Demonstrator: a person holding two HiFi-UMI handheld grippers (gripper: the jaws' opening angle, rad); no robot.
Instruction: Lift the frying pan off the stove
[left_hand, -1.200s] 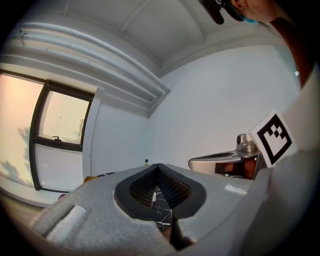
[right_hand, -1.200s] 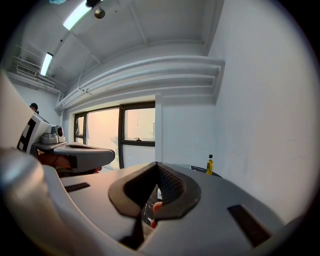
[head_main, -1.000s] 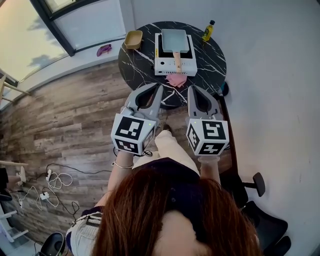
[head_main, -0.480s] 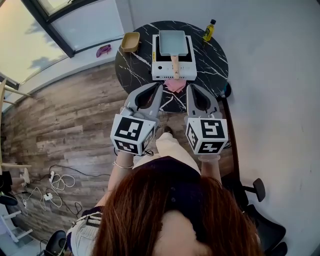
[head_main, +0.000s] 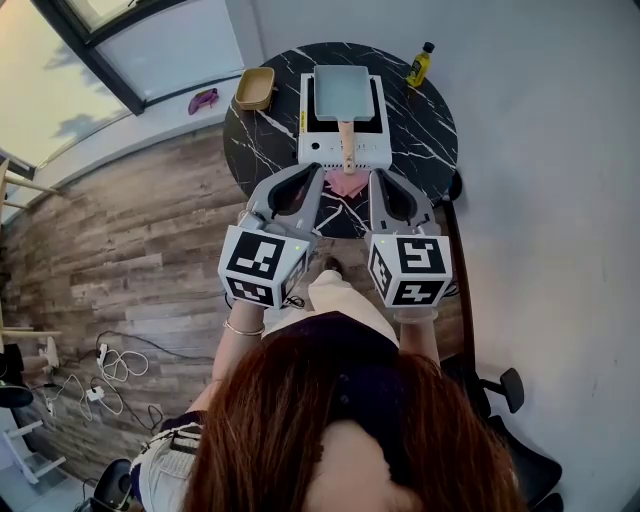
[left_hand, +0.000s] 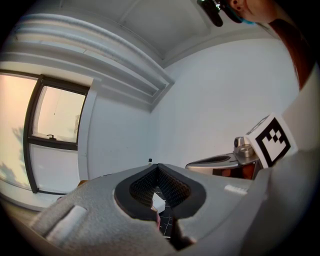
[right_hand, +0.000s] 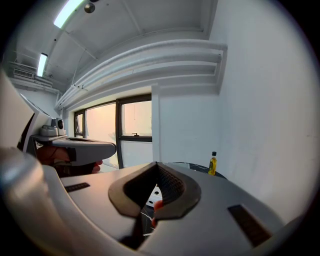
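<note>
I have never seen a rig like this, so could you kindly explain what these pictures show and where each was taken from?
A person holds a two-jaw gripper in each hand. The head view looks down from a camera on the person's head. The other two cameras ride on the left gripper and the right gripper, looking along their jaws. On the black table stands a white stove with a grey frying pan on it, its wooden handle toward the person. A pink cloth lies in front of the stove; a yellow bottle and a tan bowl sit farther back. Both grippers are shut and hold nothing.
</note>
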